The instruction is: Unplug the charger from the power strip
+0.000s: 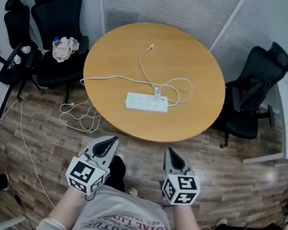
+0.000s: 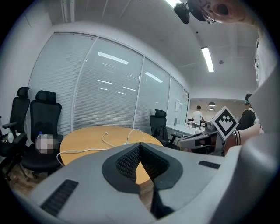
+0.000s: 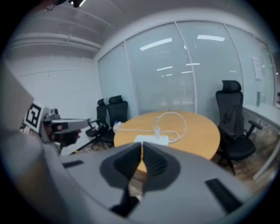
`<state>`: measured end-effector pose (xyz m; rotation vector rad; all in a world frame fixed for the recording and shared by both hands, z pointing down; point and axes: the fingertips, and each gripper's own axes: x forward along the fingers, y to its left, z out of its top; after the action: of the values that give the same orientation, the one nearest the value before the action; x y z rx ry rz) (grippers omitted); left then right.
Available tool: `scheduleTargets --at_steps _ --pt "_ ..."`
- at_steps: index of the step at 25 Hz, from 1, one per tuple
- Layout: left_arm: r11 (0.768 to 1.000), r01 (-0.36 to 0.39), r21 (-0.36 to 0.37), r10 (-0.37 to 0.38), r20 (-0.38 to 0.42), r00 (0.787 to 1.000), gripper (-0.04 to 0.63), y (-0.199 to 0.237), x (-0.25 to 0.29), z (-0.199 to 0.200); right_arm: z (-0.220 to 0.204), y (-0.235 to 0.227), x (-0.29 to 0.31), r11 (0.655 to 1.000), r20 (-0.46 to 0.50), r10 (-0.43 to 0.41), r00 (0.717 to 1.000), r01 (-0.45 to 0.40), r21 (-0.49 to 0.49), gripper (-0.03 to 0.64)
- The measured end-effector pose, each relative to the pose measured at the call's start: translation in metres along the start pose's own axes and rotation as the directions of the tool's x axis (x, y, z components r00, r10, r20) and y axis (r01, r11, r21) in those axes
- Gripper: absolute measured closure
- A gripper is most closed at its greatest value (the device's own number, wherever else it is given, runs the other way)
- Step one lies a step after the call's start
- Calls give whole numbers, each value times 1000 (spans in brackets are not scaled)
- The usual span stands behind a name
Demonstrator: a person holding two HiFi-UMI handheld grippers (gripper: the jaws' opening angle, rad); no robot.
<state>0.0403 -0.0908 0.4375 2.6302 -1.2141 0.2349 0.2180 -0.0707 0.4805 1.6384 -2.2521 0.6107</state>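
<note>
Head view shows my left claw (image 1: 111, 140) and right claw (image 1: 171, 153) closed, empty, lower centre, below the round wooden table (image 1: 117, 42) bearing a white power strip (image 1: 146, 103) and white charger (image 1: 158, 92).

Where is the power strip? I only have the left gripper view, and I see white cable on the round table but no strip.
Observer: The head view shows the power strip lying flat on the table, near the edge closest to you.
Operator: Is a charger plugged into it?
Observer: Yes. The charger sits at the strip's far edge, right of its middle.
Operator: What are the right gripper's jaws doing?
Observer: The right gripper is shut with nothing between its jaws, as its own view shows.
</note>
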Motion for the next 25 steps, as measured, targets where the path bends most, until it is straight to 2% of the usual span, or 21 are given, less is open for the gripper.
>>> scheduleTargets --at_steps 7,14,21,25 --pt "999 53 -11 -53 -8 999 561 80 85 15 39 -14 90 998 -27 -58 998 57 -36 588" --pt "994 107 0 -107 -68 992 561 126 153 20 60 -42 157 994 -74 -108 991 109 3 588" --pt "993 114 -29 -117 -142 983 561 138 180 -8 47 -46 199 998 -156 -60 986 60 -8 588" --pt "994 110 16 -105 -174 979 561 133 202 -29 36 -58 217 1000 -207 -14 978 8 -30 588"
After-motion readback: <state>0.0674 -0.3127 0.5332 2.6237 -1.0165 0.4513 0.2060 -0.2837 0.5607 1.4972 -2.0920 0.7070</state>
